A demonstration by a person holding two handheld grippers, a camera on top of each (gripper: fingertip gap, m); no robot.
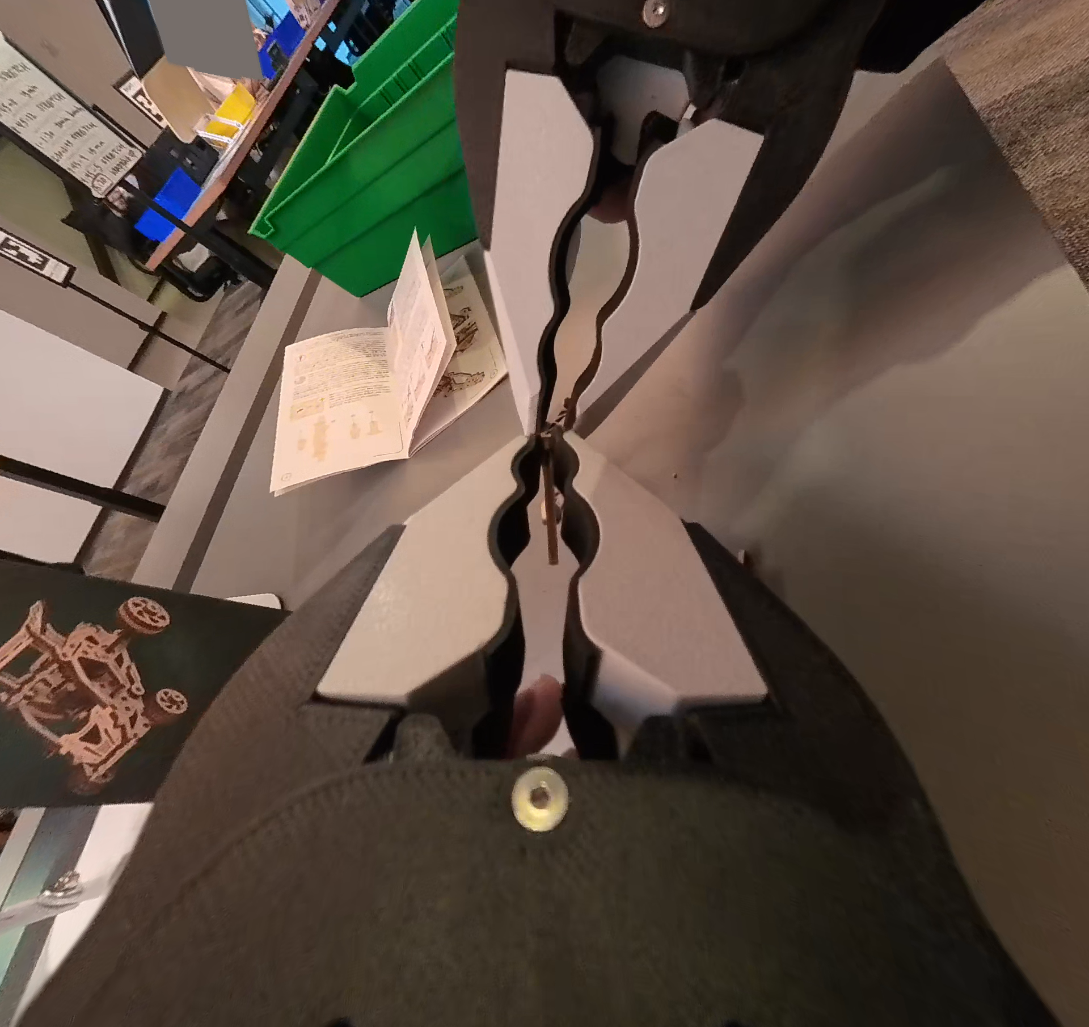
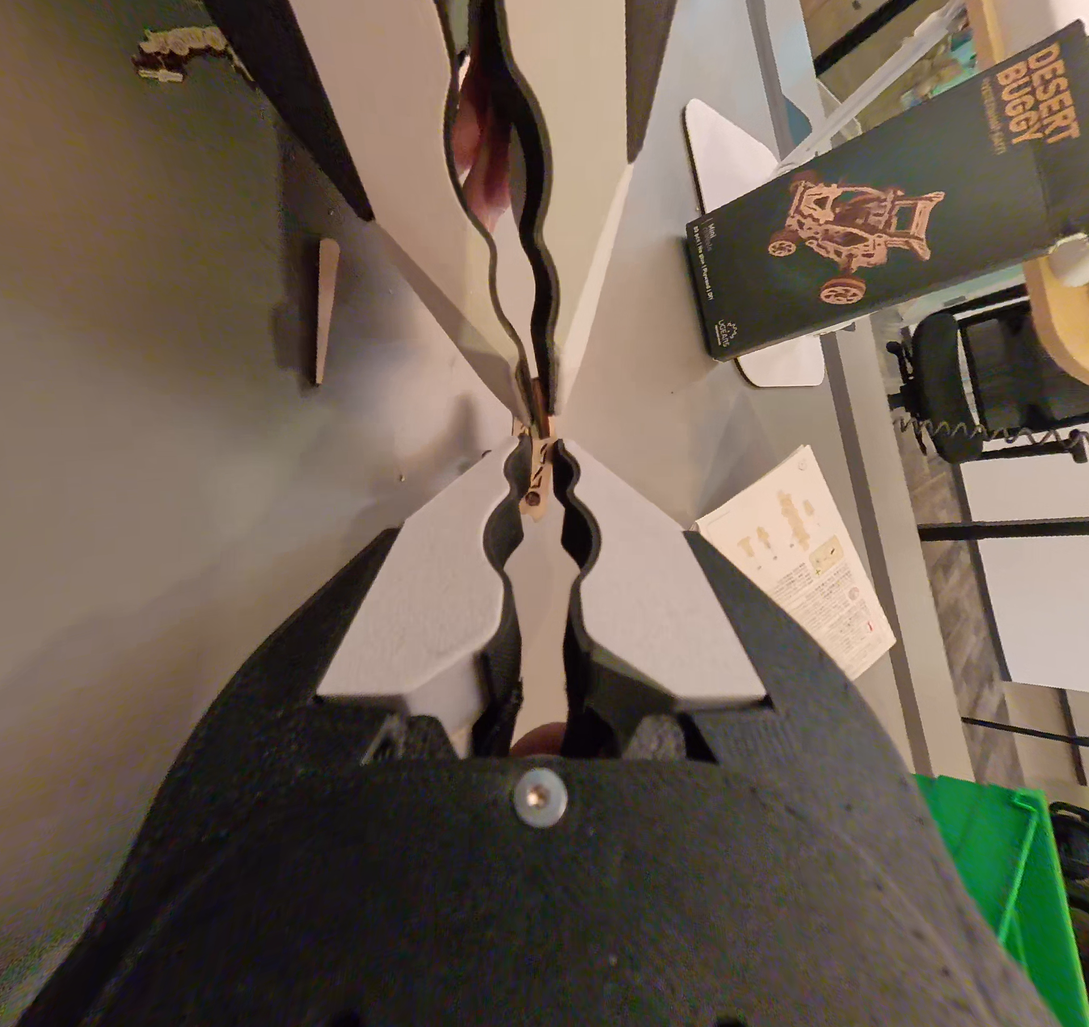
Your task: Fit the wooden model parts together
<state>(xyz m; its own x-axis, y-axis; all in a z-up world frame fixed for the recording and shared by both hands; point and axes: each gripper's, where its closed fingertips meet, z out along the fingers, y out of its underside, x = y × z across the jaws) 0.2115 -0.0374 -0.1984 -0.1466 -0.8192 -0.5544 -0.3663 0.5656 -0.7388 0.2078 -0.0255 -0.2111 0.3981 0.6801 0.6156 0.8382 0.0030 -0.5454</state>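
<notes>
Above grey table (image 1: 884, 409), both grippers' fingers (image 1: 568, 462) pinch wooden parts (image 2: 537, 486) tip-to-tip.

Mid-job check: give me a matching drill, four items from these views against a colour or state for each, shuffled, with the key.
Items:
1. bin
2. booklet
3. model box
4. left gripper

Colour or state:
A. dark, with a picture of a wooden buggy
B. lying open on the table
C. green
D. tip to tip with the right gripper, each pinching a thin wooden part

Pairs: 1-C, 2-B, 3-A, 4-D
</notes>
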